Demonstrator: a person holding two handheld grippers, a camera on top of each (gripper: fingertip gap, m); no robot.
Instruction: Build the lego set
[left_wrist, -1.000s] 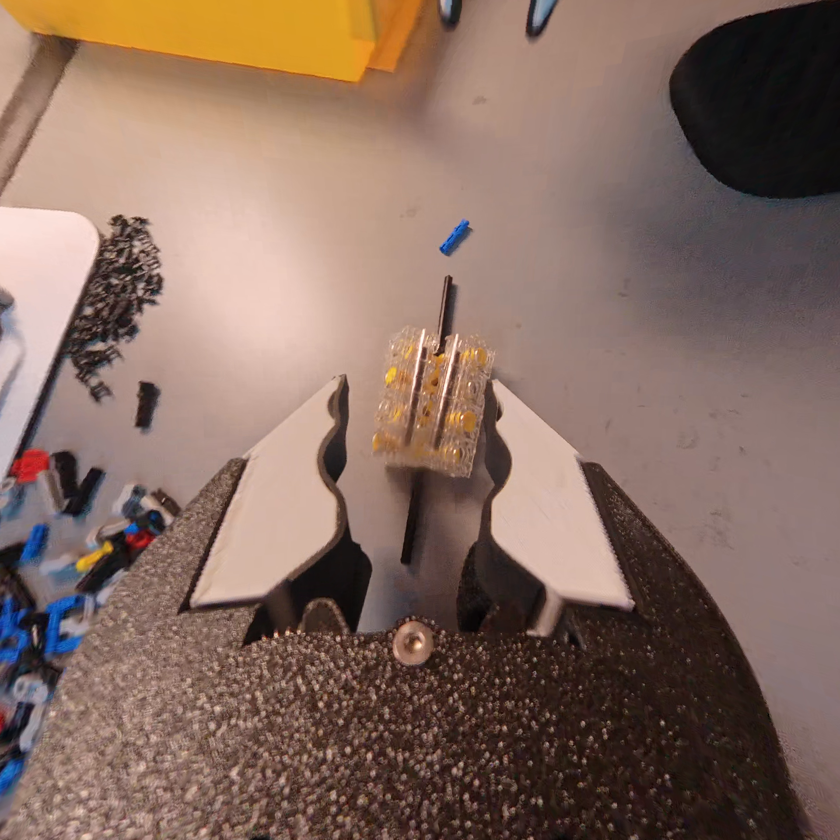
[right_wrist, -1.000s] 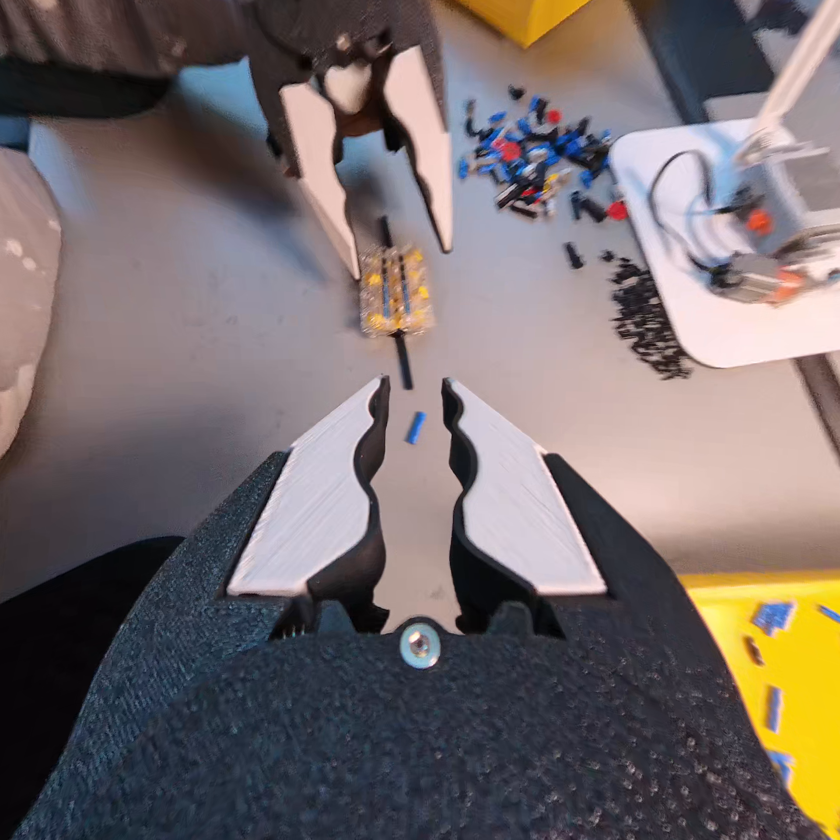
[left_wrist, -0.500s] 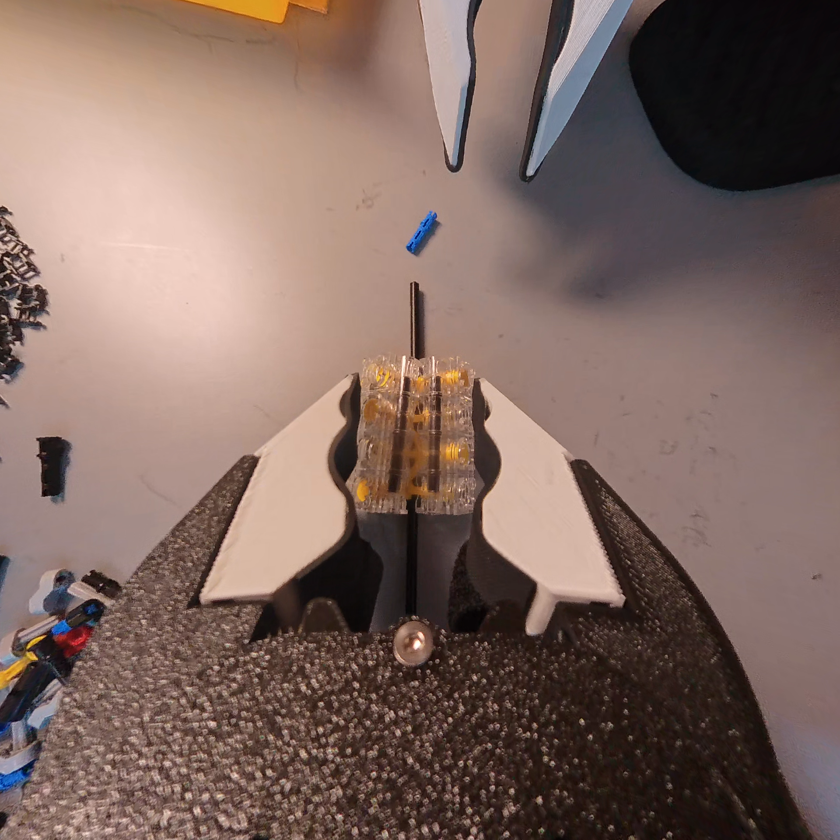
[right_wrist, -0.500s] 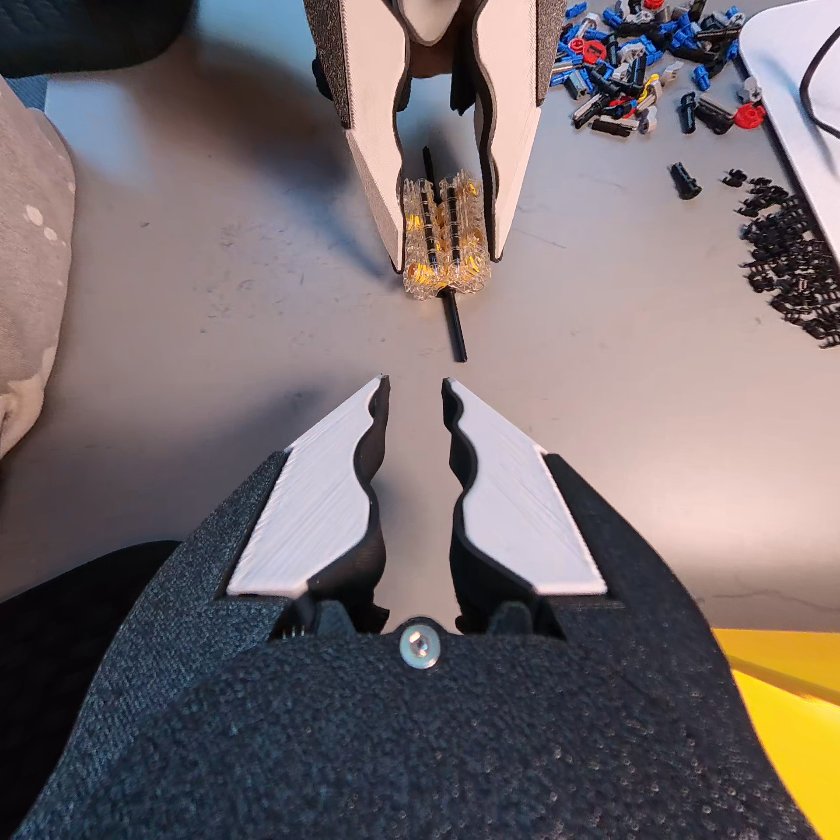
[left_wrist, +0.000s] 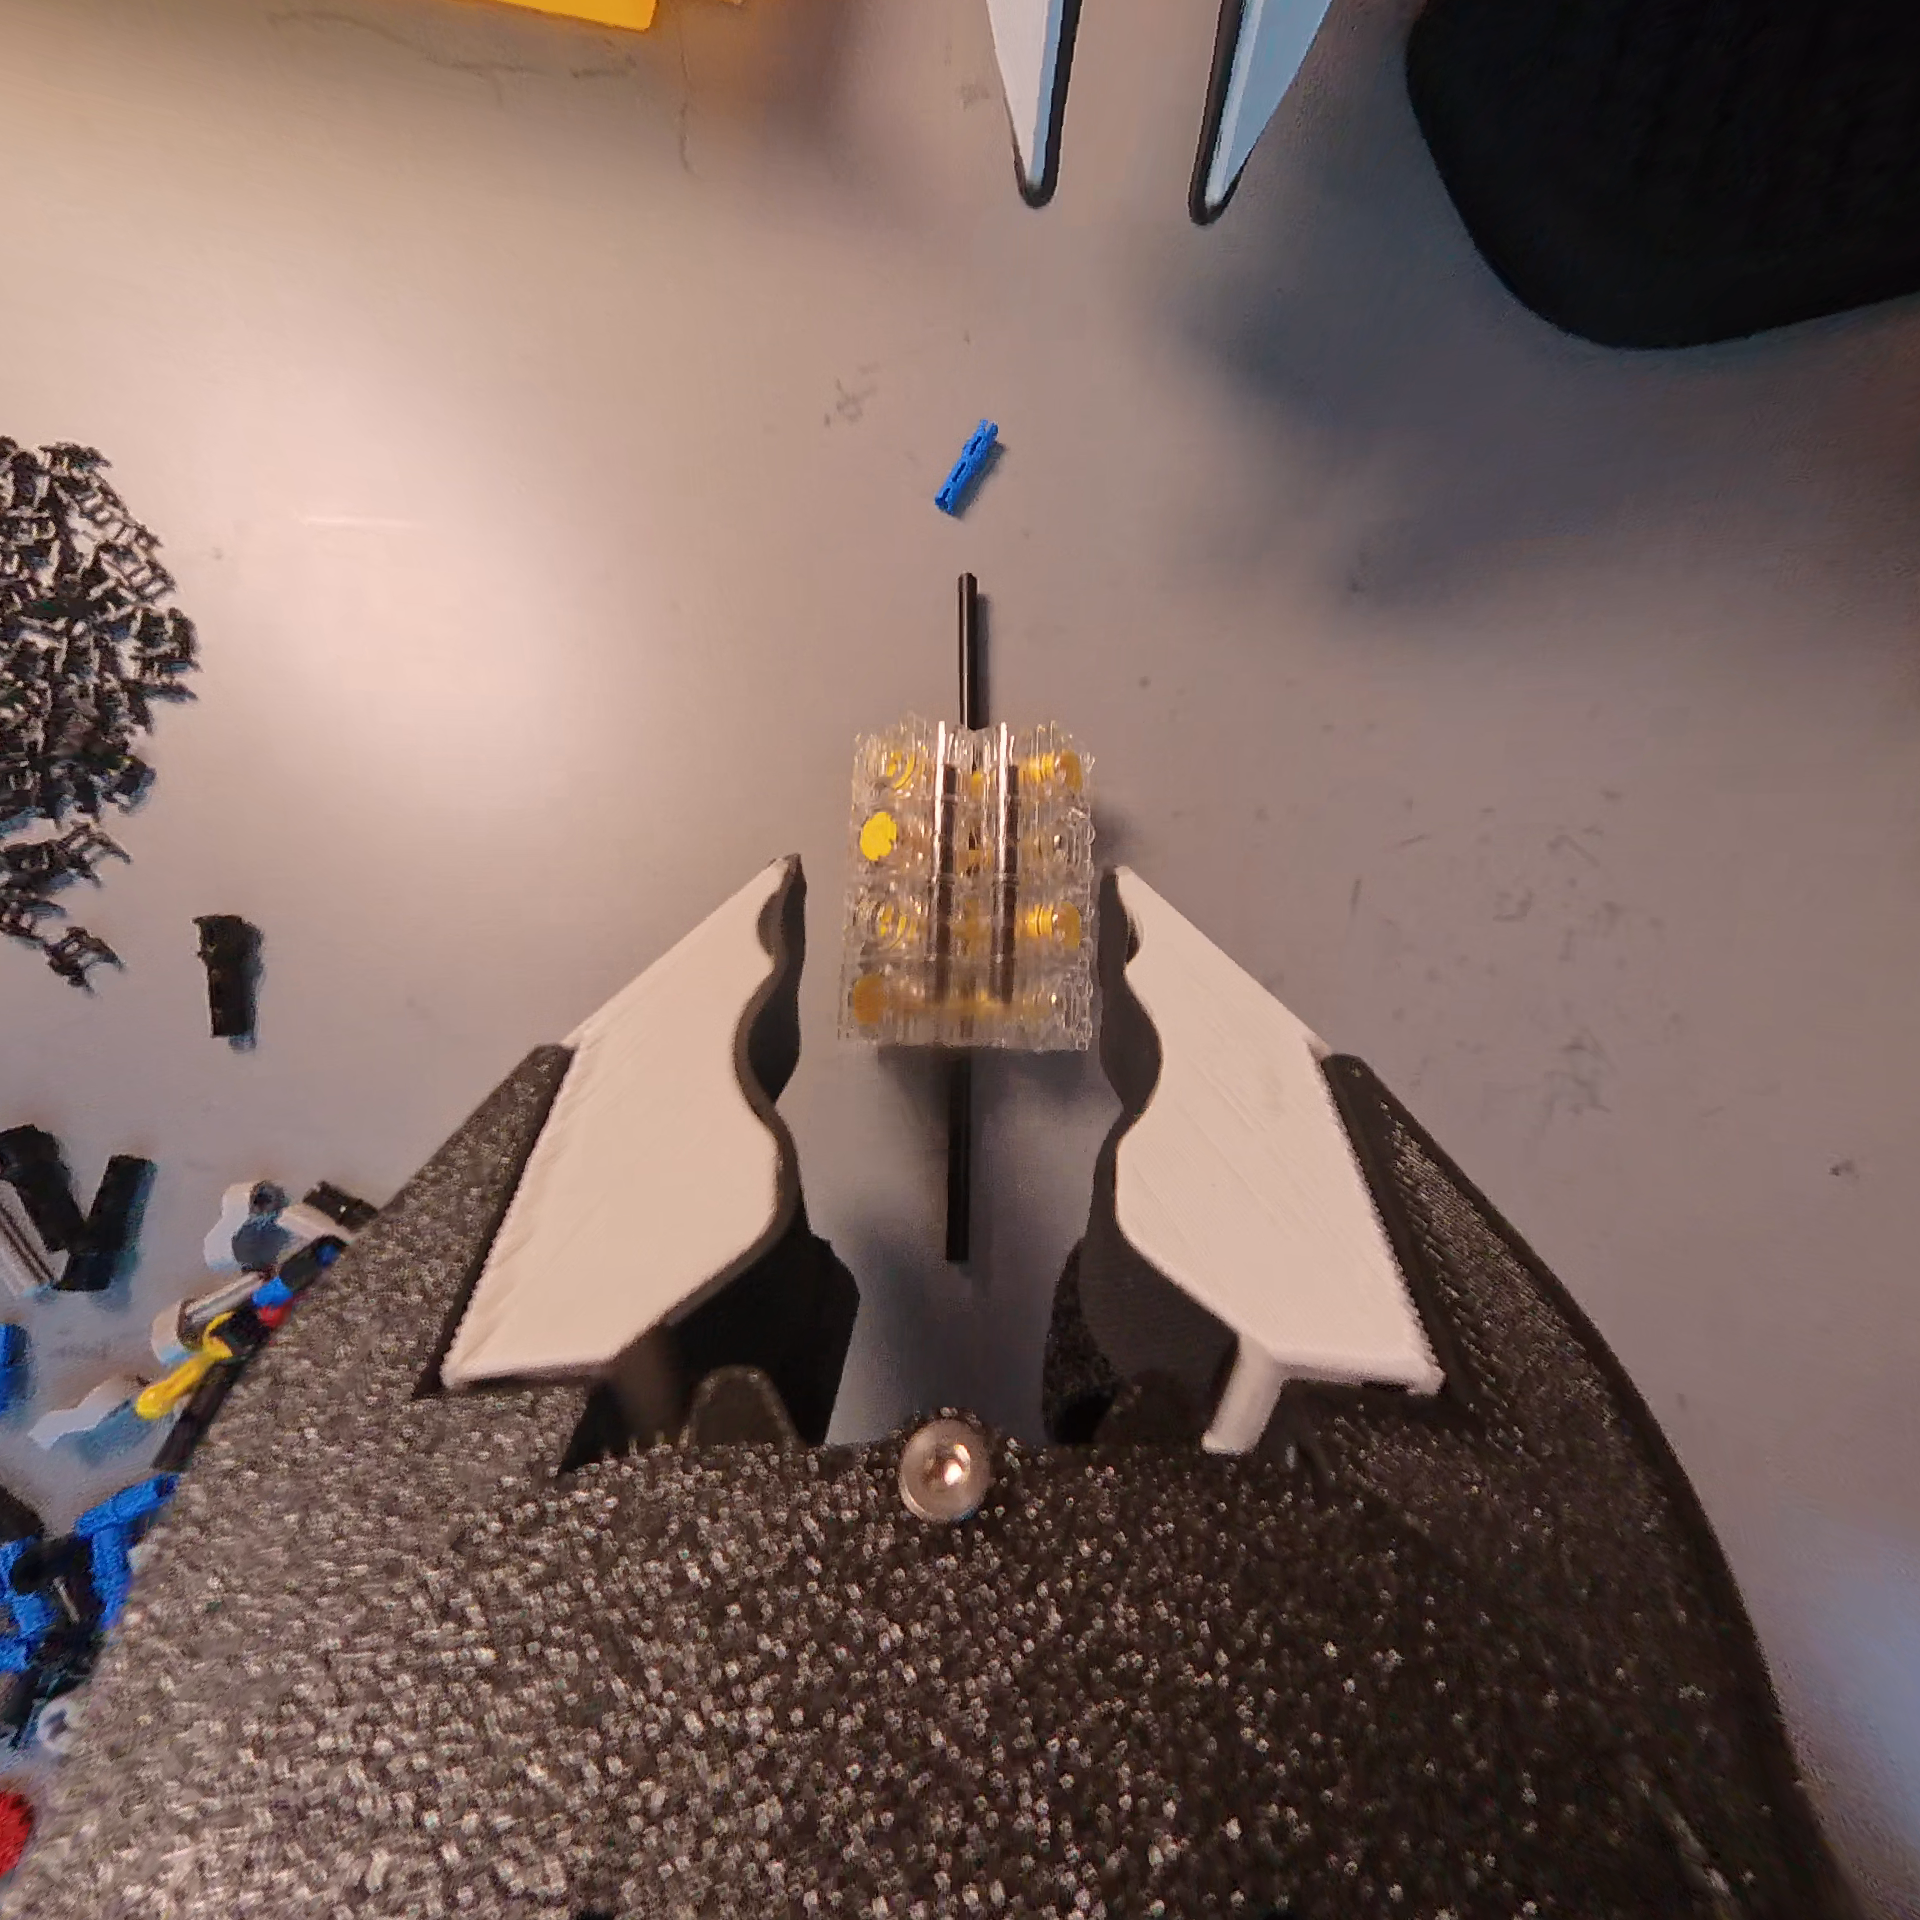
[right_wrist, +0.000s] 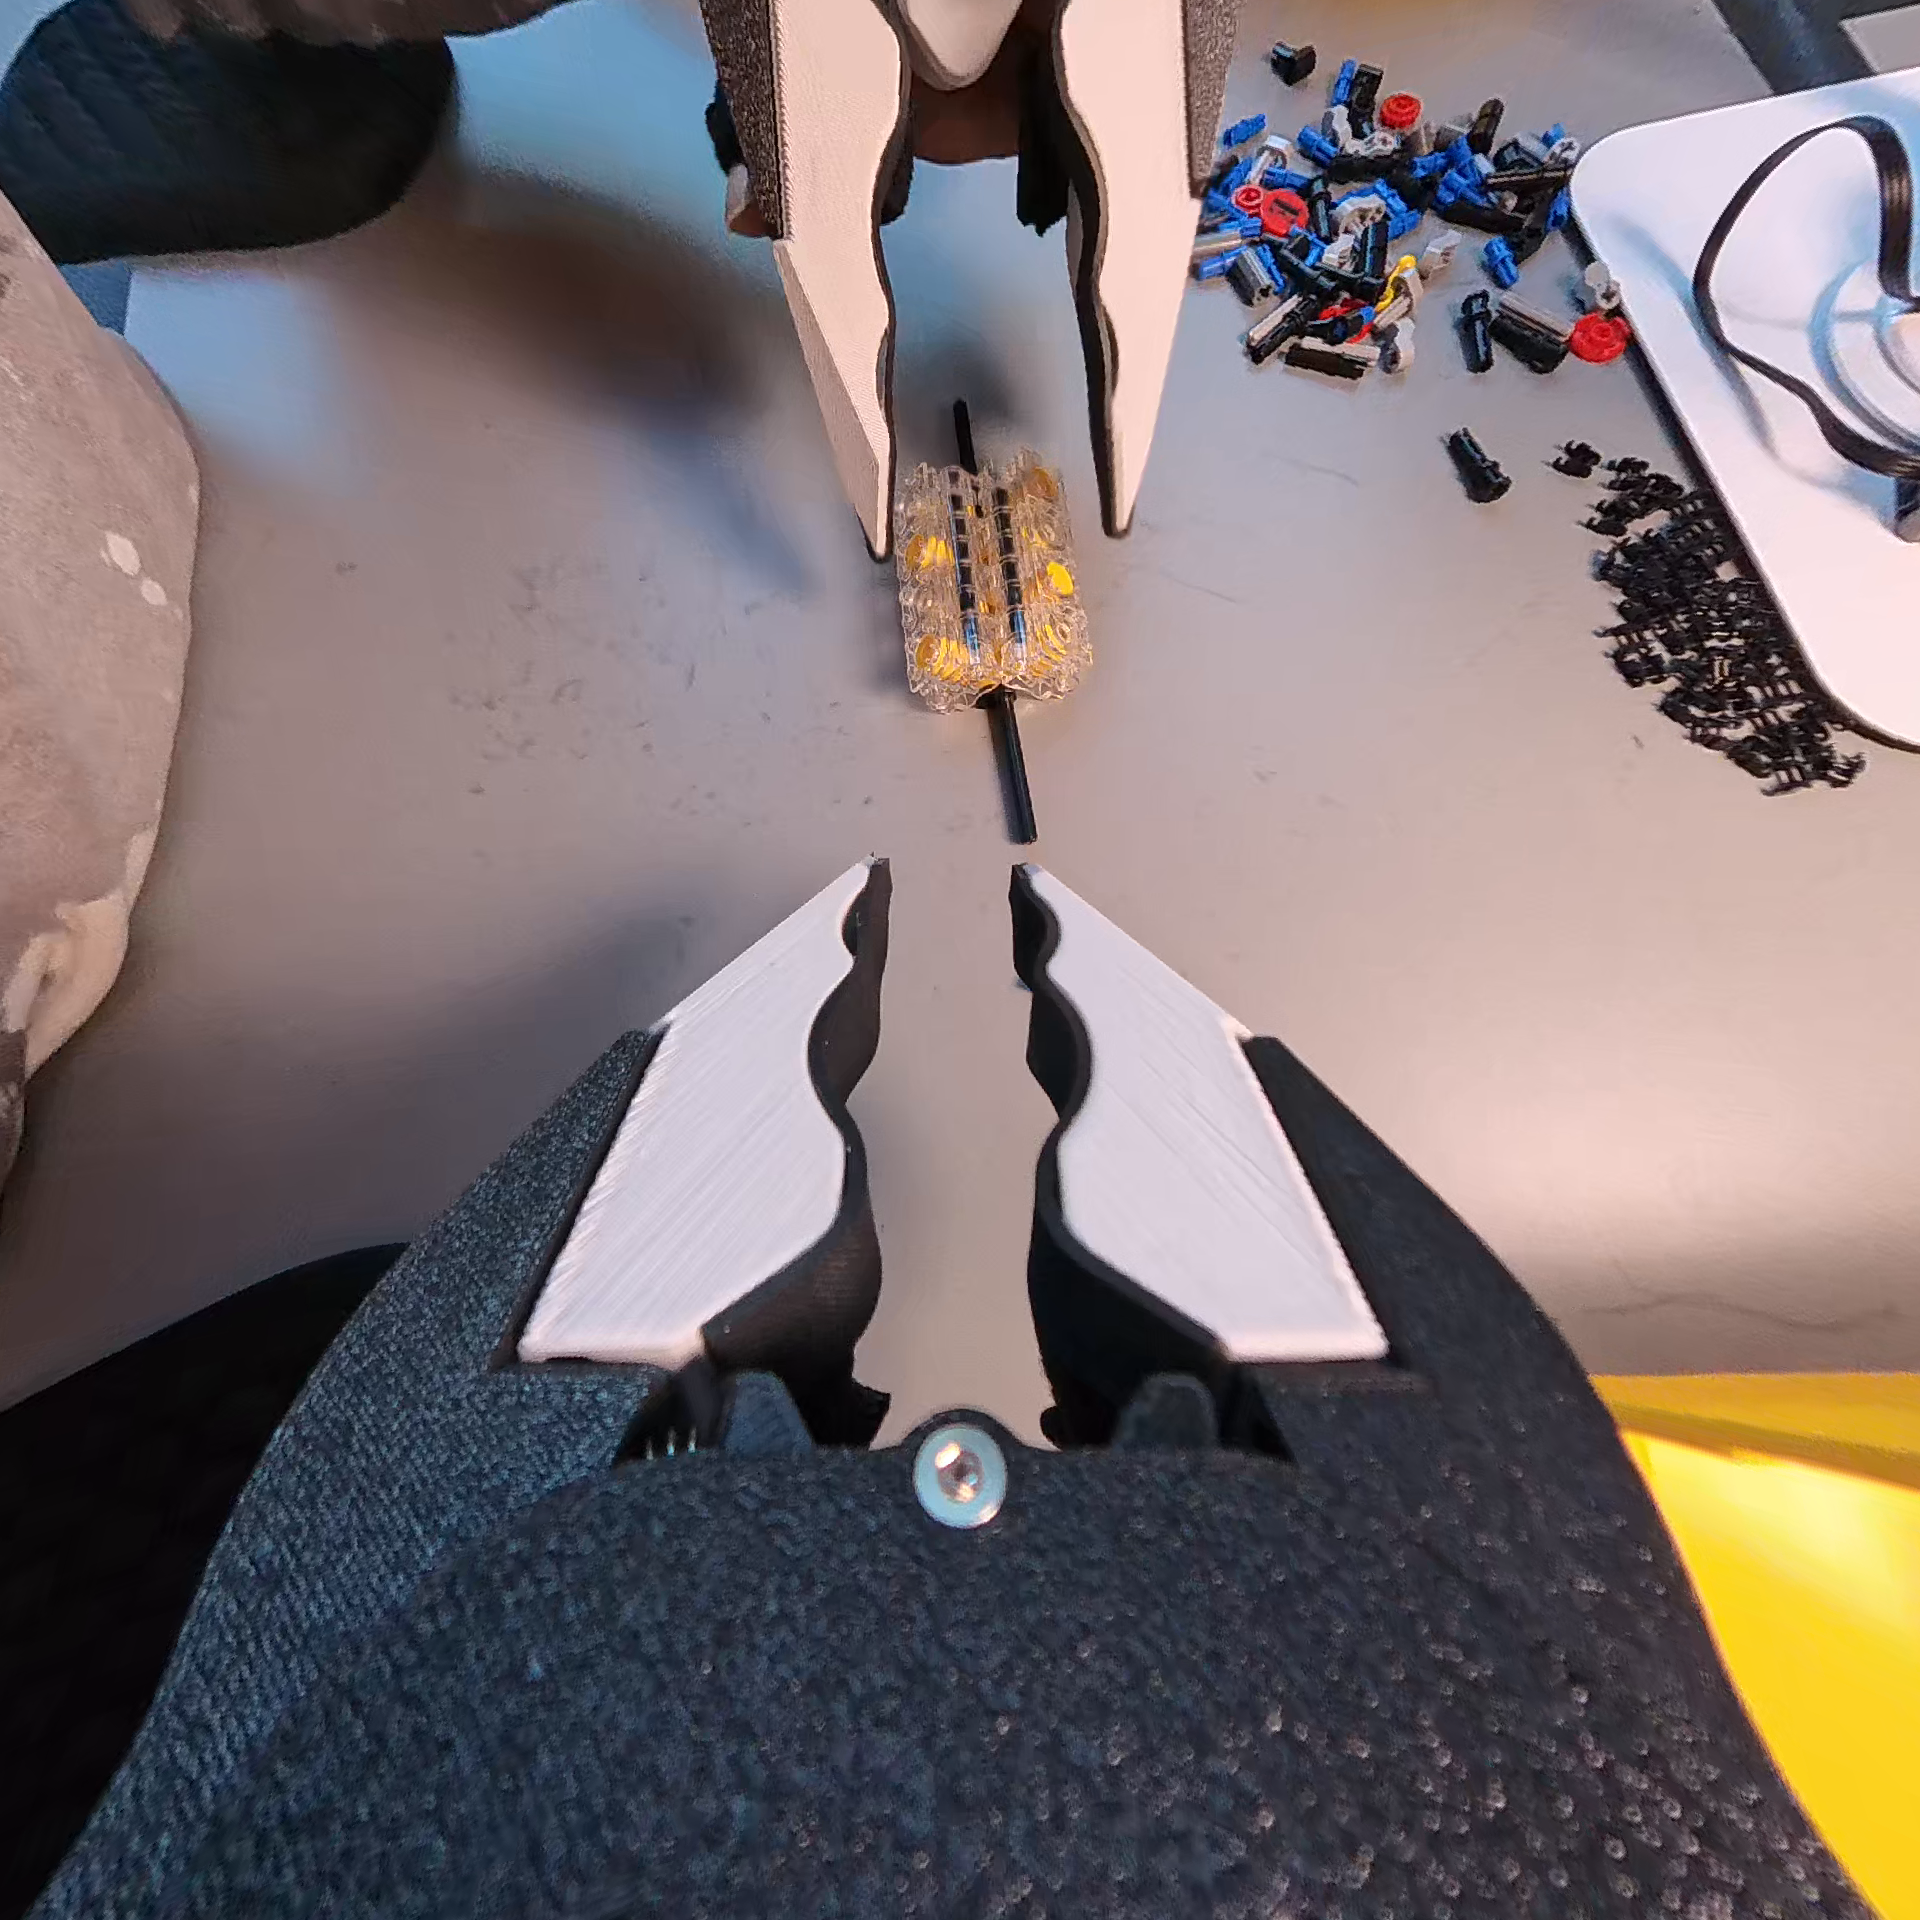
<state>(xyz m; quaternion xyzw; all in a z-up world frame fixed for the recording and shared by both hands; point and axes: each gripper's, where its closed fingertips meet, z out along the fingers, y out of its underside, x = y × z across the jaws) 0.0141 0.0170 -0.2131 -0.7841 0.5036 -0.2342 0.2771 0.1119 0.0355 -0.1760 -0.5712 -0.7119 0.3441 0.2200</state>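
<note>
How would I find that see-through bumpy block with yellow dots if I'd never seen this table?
Start at the grey table and find the left tongs, standing open. Between their tips lies the clear block, threaded on a thin black rod. Unlike the loose blue pin nearby, it is transparent with yellow spots inside.

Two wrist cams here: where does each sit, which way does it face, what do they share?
Left wrist view: on the left gripper, looking down its open fingers at the clear yellow-studded block on its black axle; right gripper tips opposite.
Right wrist view: on the right gripper, facing back; a sleeve beside it.
Shared: block, axle, both grippers, loose parts pile.
</note>
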